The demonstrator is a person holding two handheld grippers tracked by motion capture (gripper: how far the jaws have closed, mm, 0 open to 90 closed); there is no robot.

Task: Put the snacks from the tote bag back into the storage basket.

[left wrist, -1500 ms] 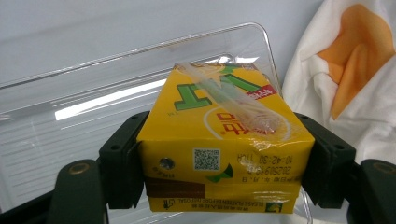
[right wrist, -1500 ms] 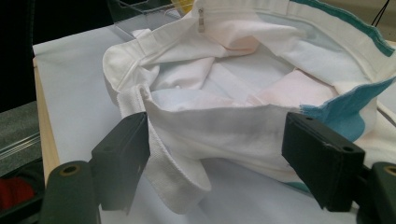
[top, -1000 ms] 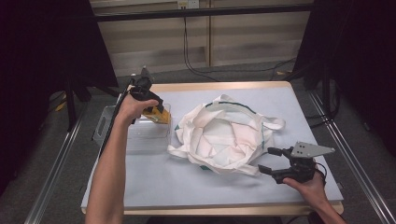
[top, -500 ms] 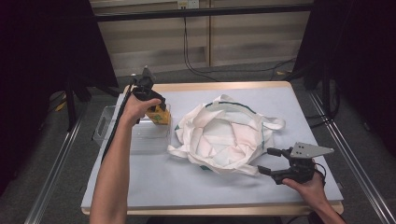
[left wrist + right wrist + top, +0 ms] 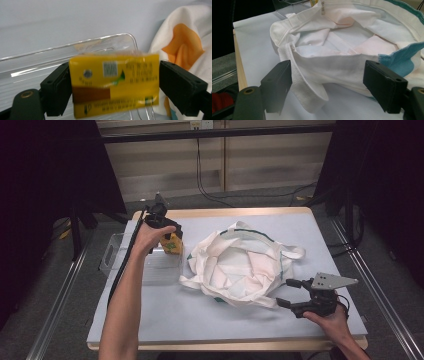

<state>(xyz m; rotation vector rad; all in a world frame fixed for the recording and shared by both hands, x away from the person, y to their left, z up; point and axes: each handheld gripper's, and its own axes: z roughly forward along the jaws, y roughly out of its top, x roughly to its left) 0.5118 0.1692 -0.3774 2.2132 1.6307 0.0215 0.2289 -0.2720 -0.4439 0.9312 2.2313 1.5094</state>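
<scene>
- Yellow carton (image 5: 115, 85) sits between the left gripper's (image 5: 113, 87) jaws, over the clear plastic bin (image 5: 62, 60). Looks like a small drink or snack pack; print is blurred.
- Left jaws have just been opening. Left pad sits at the carton's edge, right pad shows a sliver of gap, so I can't tell if it's clamped or just let go.
- High view: left gripper (image 5: 167, 232) hangs with the carton (image 5: 172, 242) over the bin's (image 5: 112, 257) far right corner, just beside the tote.
- White tote bag (image 5: 240, 265) lies slumped, mouth open, between the two grippers. Green trim on rim, orange print on the side facing the left gripper.
- Right gripper (image 5: 327, 87): jaws apart, straddling the tote's near rim and a strap (image 5: 302, 82) loop. Fabric lies between the pads, not pinched.
- High view: right gripper (image 5: 295, 295) is at the tote's near right edge, low over the table.
- Progress, my read: carton is up out of the bin, bag mouth not yet held open, nothing visible inside the bag. Left to do: grip the rim, carry the carton over, drop it in.
- Surface: pale grey mat (image 5: 200, 315) on a wood-edged table (image 5: 220, 212).
- Room: grey floor, metal rails either side, dark curtains, slatted back wall with black cables hanging.
</scene>
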